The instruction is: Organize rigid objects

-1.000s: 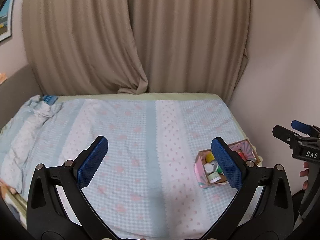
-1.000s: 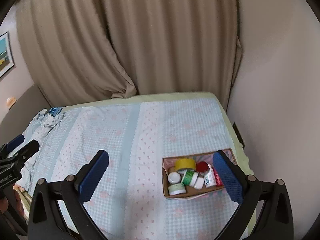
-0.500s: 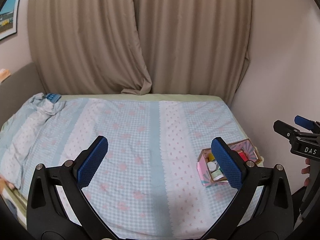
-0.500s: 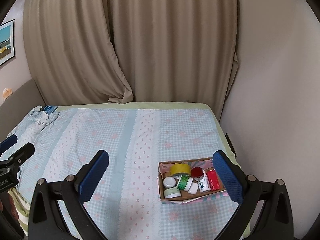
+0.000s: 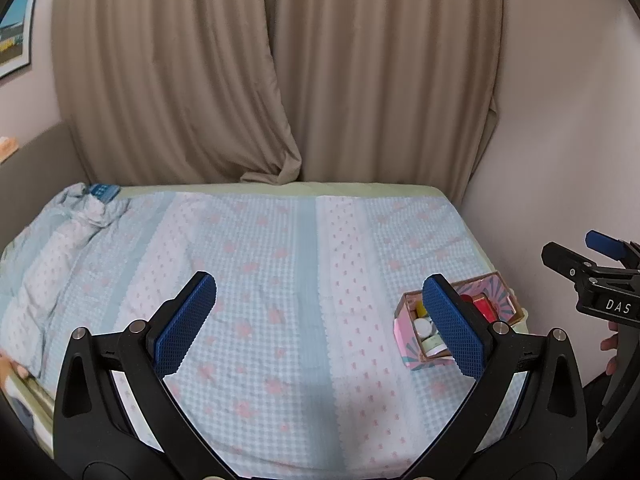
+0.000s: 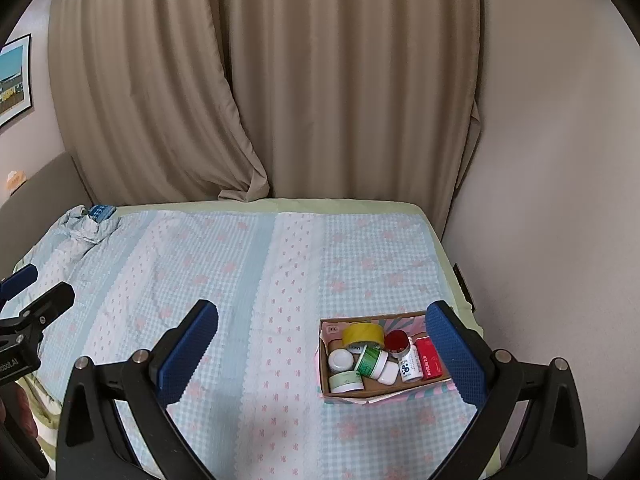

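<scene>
A small cardboard box [image 6: 332, 391] sits near the bed's right front edge; it also shows in the left wrist view [image 5: 409, 347]. It holds a yellow tape roll [image 6: 363, 335], a red-capped bottle [image 6: 397, 341], a green-labelled bottle [image 6: 373, 361], white jars [image 6: 340, 360] and a red packet [image 6: 430, 357]. My left gripper [image 5: 320, 316] is open and empty above the bed, left of the box. My right gripper [image 6: 322, 344] is open and empty, hovering well above the box.
The bed [image 6: 256, 272] has a light blue checked cover with pink flowers. A bunched quilt [image 5: 60, 248] lies at the left, a blue item [image 6: 101, 211] at its far end. Beige curtains [image 6: 280, 80] hang behind. A wall [image 6: 560, 160] stands at the right.
Both grippers have drawn back and risen, so the bed and box look smaller and lower in view. The jaws stay open. The box has not moved.
</scene>
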Tool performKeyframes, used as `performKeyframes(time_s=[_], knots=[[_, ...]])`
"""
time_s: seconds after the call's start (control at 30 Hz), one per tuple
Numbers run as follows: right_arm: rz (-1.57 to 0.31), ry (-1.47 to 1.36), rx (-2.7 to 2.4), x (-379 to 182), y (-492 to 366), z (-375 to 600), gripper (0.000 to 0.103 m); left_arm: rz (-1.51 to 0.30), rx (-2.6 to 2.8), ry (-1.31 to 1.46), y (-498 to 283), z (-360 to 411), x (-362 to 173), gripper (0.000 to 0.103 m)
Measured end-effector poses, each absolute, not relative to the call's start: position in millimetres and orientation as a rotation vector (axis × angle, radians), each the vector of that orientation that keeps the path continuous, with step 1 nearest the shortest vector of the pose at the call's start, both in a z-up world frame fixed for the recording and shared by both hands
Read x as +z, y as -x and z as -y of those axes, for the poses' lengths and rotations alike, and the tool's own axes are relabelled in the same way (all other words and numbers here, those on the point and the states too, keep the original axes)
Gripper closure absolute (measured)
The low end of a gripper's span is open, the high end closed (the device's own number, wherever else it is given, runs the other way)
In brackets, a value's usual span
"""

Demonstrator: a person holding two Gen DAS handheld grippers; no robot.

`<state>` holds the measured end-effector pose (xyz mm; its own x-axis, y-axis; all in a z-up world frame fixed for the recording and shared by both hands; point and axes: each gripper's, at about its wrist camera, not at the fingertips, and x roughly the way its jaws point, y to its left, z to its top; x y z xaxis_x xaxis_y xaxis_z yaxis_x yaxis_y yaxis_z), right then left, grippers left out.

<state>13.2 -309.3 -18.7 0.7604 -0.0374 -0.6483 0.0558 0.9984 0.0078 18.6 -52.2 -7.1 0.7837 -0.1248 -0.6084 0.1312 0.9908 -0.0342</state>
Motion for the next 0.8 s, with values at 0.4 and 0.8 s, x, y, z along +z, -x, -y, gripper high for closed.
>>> performKeyframes(time_s=[0.4,0.8], knots=[[-0.707,-0.029,-0.047,-20.3,-15.2,306.9,0.000,-0.645,-0.120,-0.031,-17.5,53.8,-7.3,0.000],[-0.700,-0.028,-0.045,-21.6,-16.7,306.6,0.000,-0.630,-0.112,-0.048,-18.9,57.7,-6.3,0.000]])
